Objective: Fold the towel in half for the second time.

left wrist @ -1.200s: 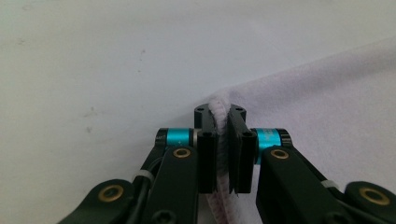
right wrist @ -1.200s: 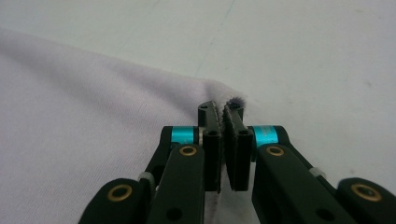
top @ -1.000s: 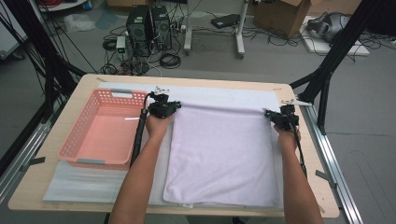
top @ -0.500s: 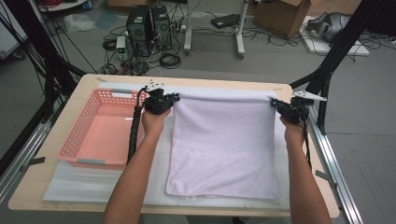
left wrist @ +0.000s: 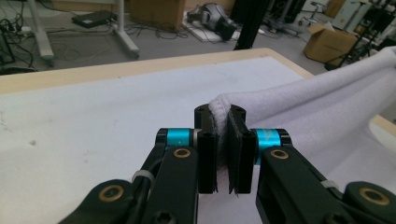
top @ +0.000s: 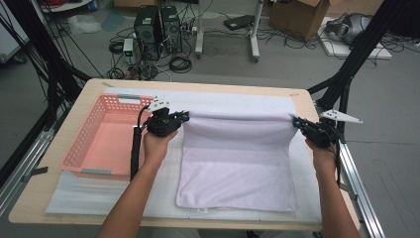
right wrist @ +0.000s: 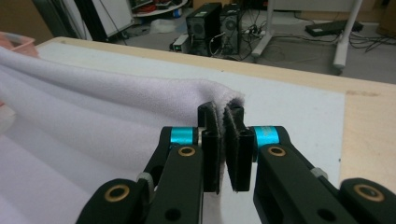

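Note:
A pale lilac towel (top: 237, 163) lies on the white mat, its far edge lifted off the table and stretched between my two grippers. My left gripper (top: 182, 117) is shut on the towel's far left corner (left wrist: 220, 105); the cloth is pinched between its black pads (left wrist: 208, 154). At the table's right edge my right gripper (top: 297, 122) is shut on the far right corner (right wrist: 229, 100), and the towel (right wrist: 93, 121) sags away from it toward the other hand. The near half of the towel rests flat.
A pink plastic basket (top: 106, 134) stands empty at the left on the wooden table (top: 59, 193). A white mat (top: 237, 101) covers most of the top. Black frame posts (top: 346, 74) rise at the right; computer towers and cables sit on the floor beyond.
Both grippers have risen and moved toward the far side with the towel's corners, lifting its far edge off the mat.

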Demonstrator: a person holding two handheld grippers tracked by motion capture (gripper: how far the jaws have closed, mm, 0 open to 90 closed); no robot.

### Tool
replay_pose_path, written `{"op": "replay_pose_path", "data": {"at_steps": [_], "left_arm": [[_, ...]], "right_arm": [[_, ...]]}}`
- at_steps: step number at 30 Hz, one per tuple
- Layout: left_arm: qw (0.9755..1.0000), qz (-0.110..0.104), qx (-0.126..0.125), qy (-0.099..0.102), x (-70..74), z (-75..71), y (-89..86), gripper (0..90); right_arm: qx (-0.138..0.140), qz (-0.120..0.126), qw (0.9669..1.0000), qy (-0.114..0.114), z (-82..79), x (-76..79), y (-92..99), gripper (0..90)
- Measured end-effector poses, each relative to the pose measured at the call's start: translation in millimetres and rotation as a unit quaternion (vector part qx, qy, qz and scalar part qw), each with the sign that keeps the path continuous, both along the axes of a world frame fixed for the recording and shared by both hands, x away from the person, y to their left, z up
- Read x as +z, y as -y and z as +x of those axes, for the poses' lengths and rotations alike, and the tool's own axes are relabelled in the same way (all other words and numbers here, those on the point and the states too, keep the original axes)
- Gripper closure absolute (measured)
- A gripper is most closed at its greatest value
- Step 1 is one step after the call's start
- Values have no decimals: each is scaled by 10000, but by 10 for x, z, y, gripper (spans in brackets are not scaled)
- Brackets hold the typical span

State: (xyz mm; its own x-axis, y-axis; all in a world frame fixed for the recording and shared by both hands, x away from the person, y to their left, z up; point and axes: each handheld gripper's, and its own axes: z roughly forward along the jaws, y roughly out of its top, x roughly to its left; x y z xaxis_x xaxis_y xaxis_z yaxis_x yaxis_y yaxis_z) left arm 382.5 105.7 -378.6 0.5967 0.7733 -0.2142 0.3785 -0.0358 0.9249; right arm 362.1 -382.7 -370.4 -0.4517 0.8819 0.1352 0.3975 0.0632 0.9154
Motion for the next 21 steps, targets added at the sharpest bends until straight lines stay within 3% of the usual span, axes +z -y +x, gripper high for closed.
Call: {"op": "replay_pose_path", "data": {"at_steps": [5, 10, 18, 21], "left_arm": [[9999, 11, -115, 99, -42, -237, -37, 834], [9996, 98, -269, 71, -129, -448, -66, 832], [9986, 238, -479, 6, -333, -769, -81, 830], [9982, 291, -526, -67, -430, -842, -82, 829]], "right_arm": [[103, 15, 9999, 21, -244, -64, 15, 857], [209, 15, 9998, 0, -477, -160, 20, 857], [306, 86, 9993, -201, -862, -423, 52, 857], [380, -13, 9988, -300, -955, -491, 52, 857]]}}
